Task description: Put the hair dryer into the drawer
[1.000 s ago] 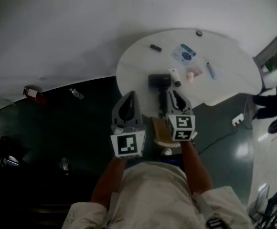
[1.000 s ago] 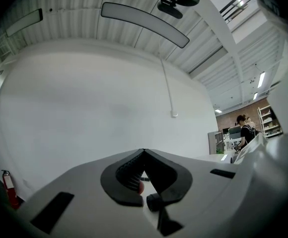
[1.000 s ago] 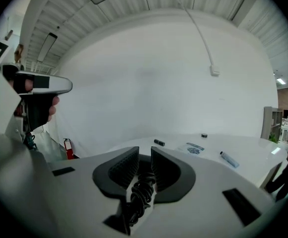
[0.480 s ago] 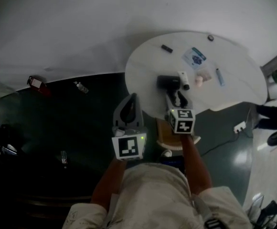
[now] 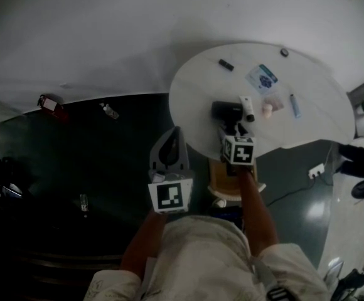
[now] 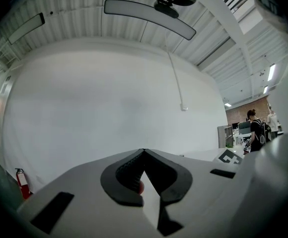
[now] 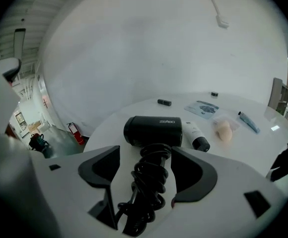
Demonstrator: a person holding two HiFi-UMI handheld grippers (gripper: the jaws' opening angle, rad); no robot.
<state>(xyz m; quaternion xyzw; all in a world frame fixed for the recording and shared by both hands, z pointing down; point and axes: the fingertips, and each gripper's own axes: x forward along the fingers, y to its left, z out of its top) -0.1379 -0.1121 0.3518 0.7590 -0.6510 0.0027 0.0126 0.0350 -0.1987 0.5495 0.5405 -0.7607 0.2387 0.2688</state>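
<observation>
A black hair dryer (image 7: 153, 131) lies on the round white table (image 5: 307, 130), its cord wound round the handle (image 7: 149, 182). My right gripper (image 7: 145, 157) reaches down over the table's near edge. Its jaws are opening and stand either side of the wrapped handle, with a gap at each side. In the head view the right gripper (image 5: 235, 132) sits just short of the hair dryer (image 5: 227, 110). My left gripper (image 5: 169, 144) hangs level over the dark floor, left of the table; its jaws meet at the tips (image 6: 144, 151) with nothing held. No drawer is identifiable in any view.
Beside the dryer lie a white tube (image 7: 196, 135), a pink sponge (image 7: 224, 131), a blue pen (image 7: 248, 122), a printed packet (image 7: 202, 108) and a small black item (image 7: 164, 102). A tan wooden piece (image 5: 223, 180) stands below the table edge. A fire extinguisher (image 5: 49, 103) is far left.
My right gripper has moved forward and down to the hair dryer's handle. The left gripper has barely shifted.
</observation>
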